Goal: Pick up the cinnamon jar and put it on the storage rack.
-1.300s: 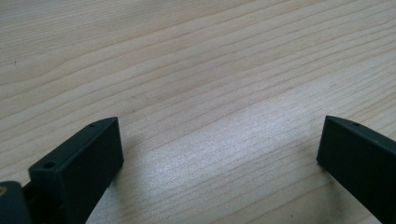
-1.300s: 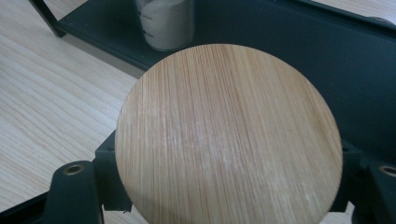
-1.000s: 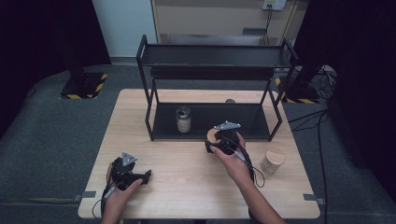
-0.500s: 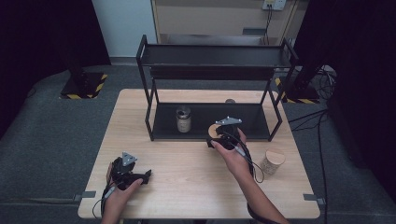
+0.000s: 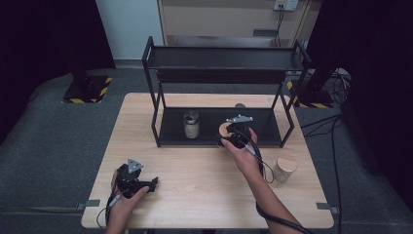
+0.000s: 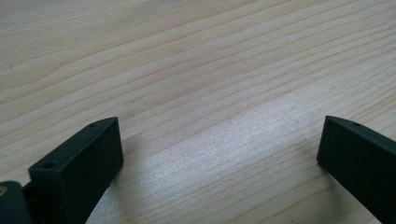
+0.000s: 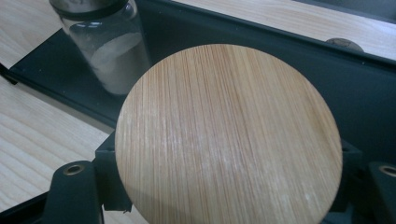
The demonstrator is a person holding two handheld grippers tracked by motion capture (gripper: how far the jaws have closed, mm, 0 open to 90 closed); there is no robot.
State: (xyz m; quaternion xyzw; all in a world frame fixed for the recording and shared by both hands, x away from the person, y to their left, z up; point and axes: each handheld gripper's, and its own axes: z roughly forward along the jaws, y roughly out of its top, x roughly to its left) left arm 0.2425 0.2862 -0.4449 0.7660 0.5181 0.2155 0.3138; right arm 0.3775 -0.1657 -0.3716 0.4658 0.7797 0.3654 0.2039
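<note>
Right tool (image 5: 229,135) grasping wood-lidded jar (image 7: 229,135) at rack (image 5: 224,58) lower shelf.
Left tool (image 5: 146,184) released, near-left on table (image 5: 195,170).

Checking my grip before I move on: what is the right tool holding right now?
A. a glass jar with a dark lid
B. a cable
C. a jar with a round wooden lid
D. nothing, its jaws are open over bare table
C: in the right gripper view the wooden lid sits between the right tool's jaws at the rack's lower shelf.

Round bamboo-lidded jar (image 7: 228,140) held upright at the black rack's (image 5: 160,124) lower shelf.
</note>
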